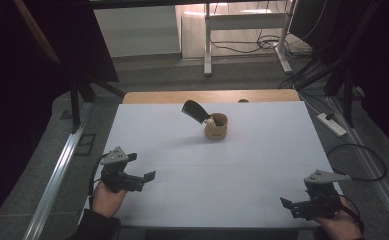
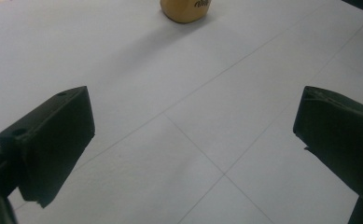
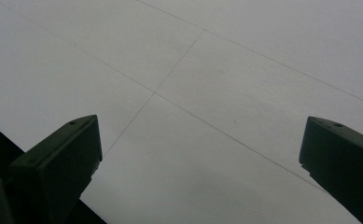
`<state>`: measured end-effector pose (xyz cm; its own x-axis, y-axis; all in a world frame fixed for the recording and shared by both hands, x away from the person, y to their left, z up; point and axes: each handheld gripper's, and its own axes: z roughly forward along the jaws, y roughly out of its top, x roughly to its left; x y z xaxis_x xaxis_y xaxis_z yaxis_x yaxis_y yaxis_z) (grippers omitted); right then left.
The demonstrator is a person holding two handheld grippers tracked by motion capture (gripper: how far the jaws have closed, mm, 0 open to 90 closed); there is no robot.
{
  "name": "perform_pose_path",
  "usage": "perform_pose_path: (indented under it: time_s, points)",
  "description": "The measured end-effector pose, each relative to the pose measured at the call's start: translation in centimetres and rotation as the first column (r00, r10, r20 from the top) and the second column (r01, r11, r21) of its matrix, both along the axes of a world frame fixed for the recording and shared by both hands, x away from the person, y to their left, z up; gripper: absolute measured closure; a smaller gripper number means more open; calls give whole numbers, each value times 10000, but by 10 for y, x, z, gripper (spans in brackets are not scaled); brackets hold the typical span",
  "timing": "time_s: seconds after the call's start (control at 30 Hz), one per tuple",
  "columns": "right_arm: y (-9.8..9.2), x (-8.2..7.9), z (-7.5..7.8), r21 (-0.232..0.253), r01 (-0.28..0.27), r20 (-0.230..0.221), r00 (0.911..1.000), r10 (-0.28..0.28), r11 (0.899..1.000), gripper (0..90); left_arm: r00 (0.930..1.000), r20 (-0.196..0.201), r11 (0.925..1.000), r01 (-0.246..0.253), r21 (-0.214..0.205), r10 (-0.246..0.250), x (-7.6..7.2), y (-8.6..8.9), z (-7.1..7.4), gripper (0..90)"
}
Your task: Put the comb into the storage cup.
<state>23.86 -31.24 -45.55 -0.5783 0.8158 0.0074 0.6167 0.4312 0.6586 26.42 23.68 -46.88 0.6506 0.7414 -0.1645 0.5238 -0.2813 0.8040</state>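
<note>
A brown cup (image 1: 217, 131) stands upright at the far middle of the white table (image 1: 242, 165). A black flat-headed utensil (image 1: 194, 110) leans out of it to the left, with something small and white (image 1: 210, 121) at the rim. My left gripper (image 1: 141, 167) rests at the near left, held in a hand, open and holding nothing. My right gripper (image 1: 302, 198) sits at the near right corner, also open with nothing in it. In the left gripper view the cup's base (image 2: 184, 10) is far ahead of the left gripper (image 2: 193, 100). The right gripper (image 3: 200, 122) faces bare table.
Thin grid lines cross the table surface (image 2: 193, 140). Its near edge (image 3: 11, 140) runs just beside my right gripper's left jaw. A wooden strip (image 1: 212, 96) borders the far side. Beyond it are desk legs (image 1: 208, 45), cables and a power strip (image 1: 332, 124) on the floor.
</note>
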Motion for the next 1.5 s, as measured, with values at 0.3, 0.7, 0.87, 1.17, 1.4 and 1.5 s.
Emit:
perform_pose_path:
  time_s: [0.3, 0.7, 0.87, 1.17, 1.4, 1.5]
  points:
    - [0, 0, 0, -6, 16, -10, 10000, -16, 10000, 0, 9998, -159, 9999, -148, 57, 149, -10, 7, -2, 0]
    - [0, 0, 0, -16, 38, -37, 10000, -38, 10000, 0, 9988, -377, 9995, -309, 91, 312, -25, 16, -5, 0]
    - [0, 1, 0, -29, 52, -46, 10000, -52, 10000, 0, 9983, -474, 9993, -343, 129, 349, -30, 17, -7, 0]
    - [0, 1, 0, -46, 67, -67, 10000, -67, 10000, 0, 9972, -583, 9988, -458, 151, 466, -38, 22, -9, 0]
    - [1, 1, 0, -58, 81, -78, 9999, -82, 10000, 0, 9972, -448, 9981, -595, 172, 602, -44, 23, -8, 0]
    - [1, 1, 0, -63, 92, -83, 9999, -92, 9999, 0, 9971, -411, 9972, -623, 406, 640, -45, 22, -8, 0]
